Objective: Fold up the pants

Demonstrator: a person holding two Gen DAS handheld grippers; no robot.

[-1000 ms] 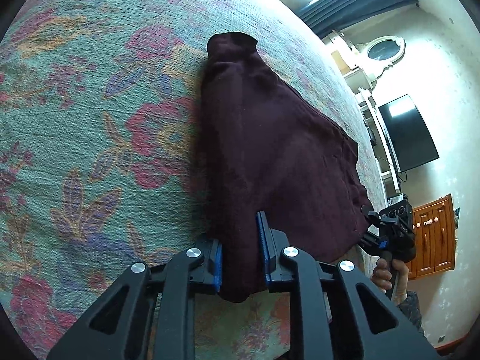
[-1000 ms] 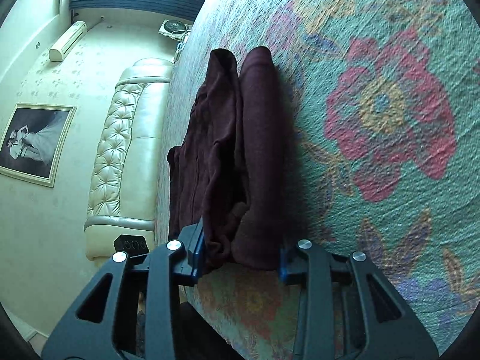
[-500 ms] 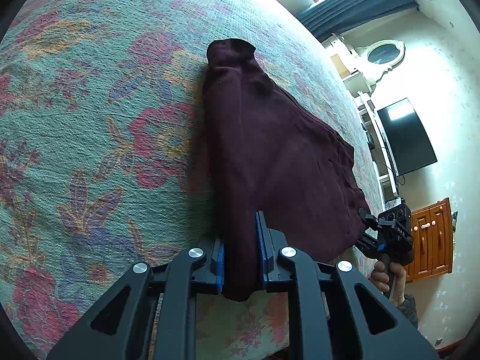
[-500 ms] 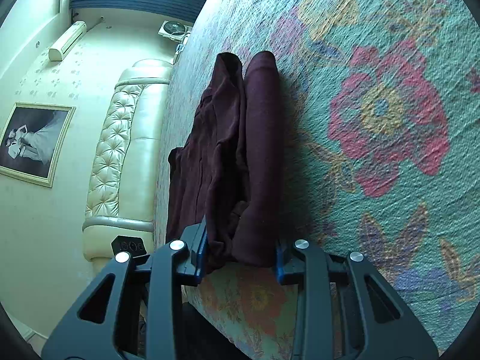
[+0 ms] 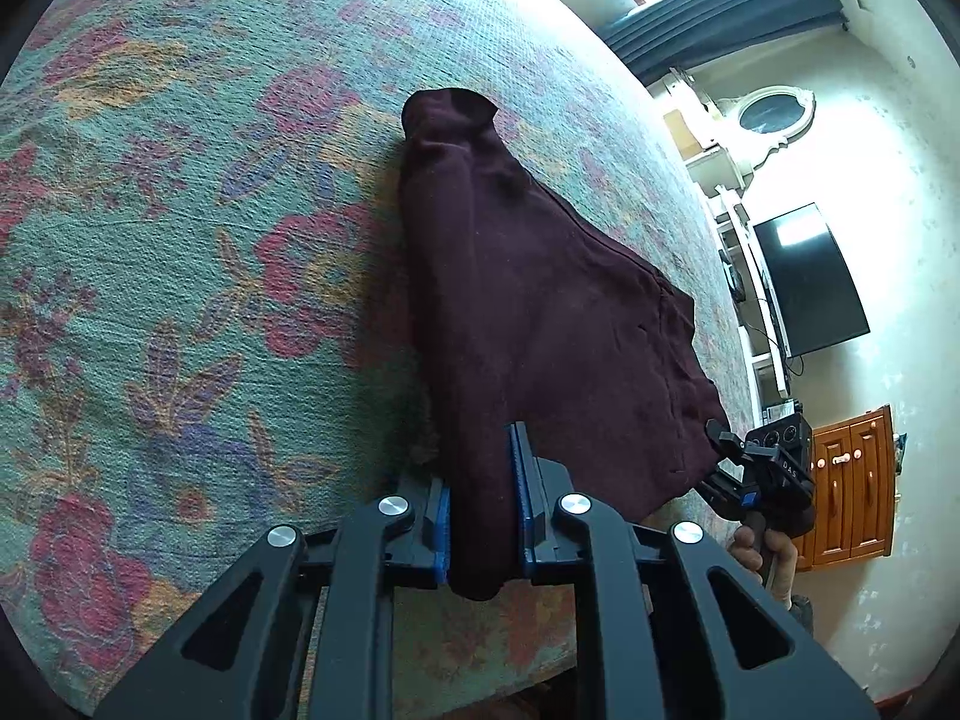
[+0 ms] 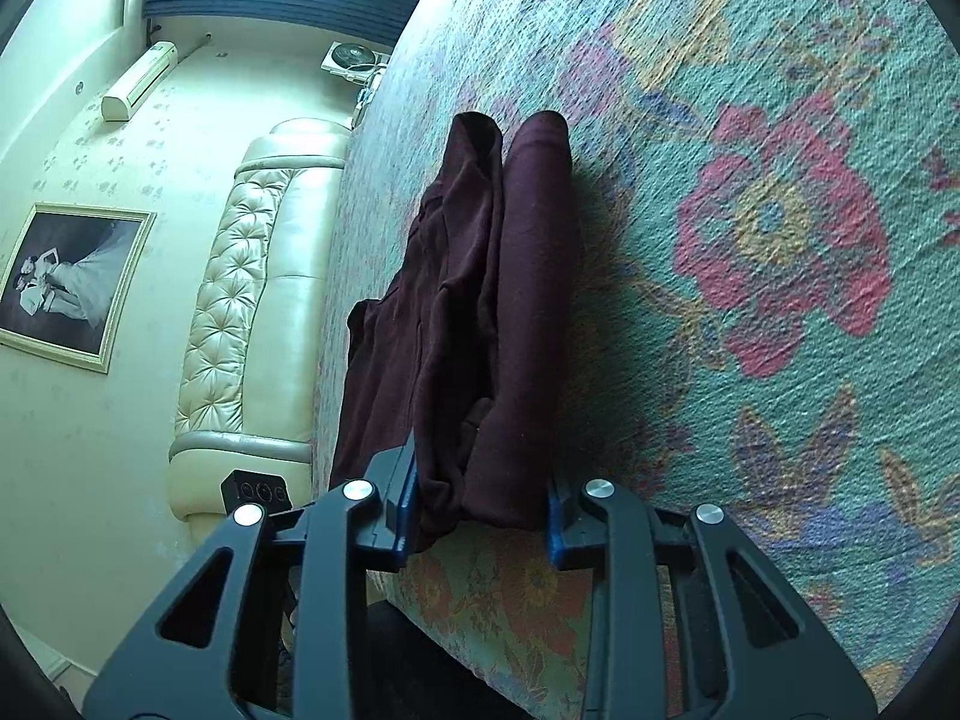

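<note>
The pants (image 5: 540, 312), dark maroon, lie on the floral bedspread (image 5: 180, 240), running from the lower centre of the left wrist view up to the middle. They look already doubled: in the right wrist view two layers or legs lie side by side, a smooth roll on the right and a creased part on the left, so a first lengthwise fold seems done. The near end hangs slightly over the bed edge at the bottom of both views.

The left gripper (image 5: 480, 516) is clamped on the near edge of the cloth, its blue pads pressed tight on a narrow bunch. The right gripper (image 6: 480, 510) grips a thicker bunch of the same end, its jaws wider apart but pressing on the fabric on both sides. In the left wrist view the right gripper shows again at the lower right, held by a hand (image 5: 762, 558).

What is left, by my reckoning: carrying this end up across to the far end to halve the length, then smoothing.

Writing: small white letters on the right gripper's body in the left wrist view, perhaps "DAS"; too small to be sure
</note>
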